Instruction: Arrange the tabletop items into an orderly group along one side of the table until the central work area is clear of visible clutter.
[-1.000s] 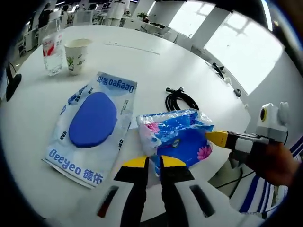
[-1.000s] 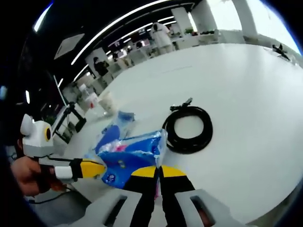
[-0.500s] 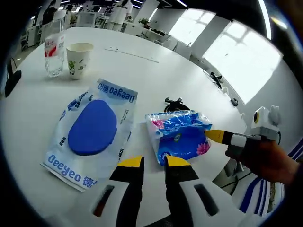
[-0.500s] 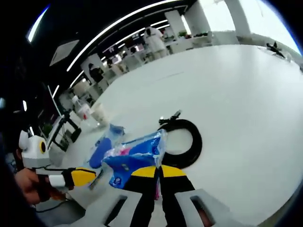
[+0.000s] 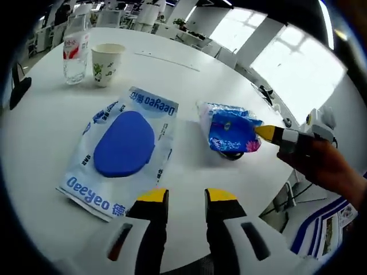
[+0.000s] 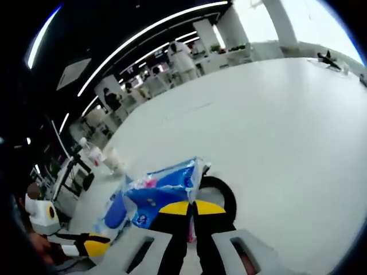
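A blue flowered tissue pack [image 5: 229,127] hangs just above the white table [image 5: 40,132], over a coiled black cable [image 5: 234,155]. My right gripper [image 5: 265,133] comes in from the right and is shut on the pack's edge. In the right gripper view the pack [image 6: 160,192] sits pinched in my right gripper [image 6: 192,207], with the cable [image 6: 222,192] beneath it. My left gripper [image 5: 186,196] stands open near the table's front edge, with nothing between its jaws; it shows low on the left [image 6: 92,247] in the right gripper view. A flat blue Deeyeo bag [image 5: 126,146] lies ahead of it.
A paper cup [image 5: 108,63] and a clear water bottle [image 5: 74,48] stand at the far left. A black object [image 5: 17,91] lies at the left edge. The table's rim runs close on the right, where a hand [image 5: 327,169] holds the right gripper. People stand in the background [image 6: 180,54].
The right gripper has carried the tissue pack away from the left gripper and over the cable. The left gripper's jaws have spread wider and now stand apart from the pack.
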A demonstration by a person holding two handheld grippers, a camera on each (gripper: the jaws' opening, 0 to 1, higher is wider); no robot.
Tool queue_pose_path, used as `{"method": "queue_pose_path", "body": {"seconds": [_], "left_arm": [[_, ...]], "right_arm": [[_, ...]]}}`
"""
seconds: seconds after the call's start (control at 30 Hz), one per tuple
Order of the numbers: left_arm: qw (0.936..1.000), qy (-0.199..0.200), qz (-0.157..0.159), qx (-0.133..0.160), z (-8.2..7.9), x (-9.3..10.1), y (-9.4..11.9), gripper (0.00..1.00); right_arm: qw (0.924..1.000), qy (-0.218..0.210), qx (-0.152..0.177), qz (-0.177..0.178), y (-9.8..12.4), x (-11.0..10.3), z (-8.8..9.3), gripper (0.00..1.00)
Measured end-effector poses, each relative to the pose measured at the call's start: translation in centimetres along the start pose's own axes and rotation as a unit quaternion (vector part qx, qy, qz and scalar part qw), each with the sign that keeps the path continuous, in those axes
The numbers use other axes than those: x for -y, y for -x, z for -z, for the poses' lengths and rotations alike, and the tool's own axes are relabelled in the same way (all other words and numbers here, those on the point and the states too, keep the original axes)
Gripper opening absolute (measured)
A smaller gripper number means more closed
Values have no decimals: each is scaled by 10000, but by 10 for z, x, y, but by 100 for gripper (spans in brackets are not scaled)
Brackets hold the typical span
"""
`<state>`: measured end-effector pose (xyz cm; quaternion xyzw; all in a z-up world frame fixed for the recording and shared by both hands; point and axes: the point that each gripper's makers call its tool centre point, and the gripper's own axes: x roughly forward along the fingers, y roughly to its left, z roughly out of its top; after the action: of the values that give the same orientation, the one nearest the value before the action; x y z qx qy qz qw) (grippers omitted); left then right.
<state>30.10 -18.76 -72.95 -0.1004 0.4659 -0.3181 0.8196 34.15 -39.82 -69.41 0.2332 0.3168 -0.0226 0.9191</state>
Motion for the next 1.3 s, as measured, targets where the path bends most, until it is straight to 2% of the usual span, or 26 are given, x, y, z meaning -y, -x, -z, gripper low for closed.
{"method": "queue_pose_path", "body": {"seconds": [0.23,0.6,0.73,1.03,1.17,1.27,1.3], "left_arm": [[10000,43,-83,-34,6,-6,5,23],[9997,183,-154,14,5,-14,9,23],[9996,134,-260,43,5,-19,13,22],[9992,268,-260,140,-1,-20,14,22],[9990,325,-271,161,-2,-21,15,22],[9986,391,-309,177,-2,-24,16,22],[9985,403,-335,180,-2,-26,17,22]], "right_arm": [[9999,-107,51,34,-15,9,-16,0],[9998,-182,90,94,-40,24,-42,0],[9998,-144,38,125,-49,30,-46,0],[9994,-285,98,179,-67,41,-64,0],[9993,-279,132,193,-75,46,-72,0],[9993,-239,56,266,-83,56,-75,0],[9995,-90,-34,309,-85,59,-74,0]]}}
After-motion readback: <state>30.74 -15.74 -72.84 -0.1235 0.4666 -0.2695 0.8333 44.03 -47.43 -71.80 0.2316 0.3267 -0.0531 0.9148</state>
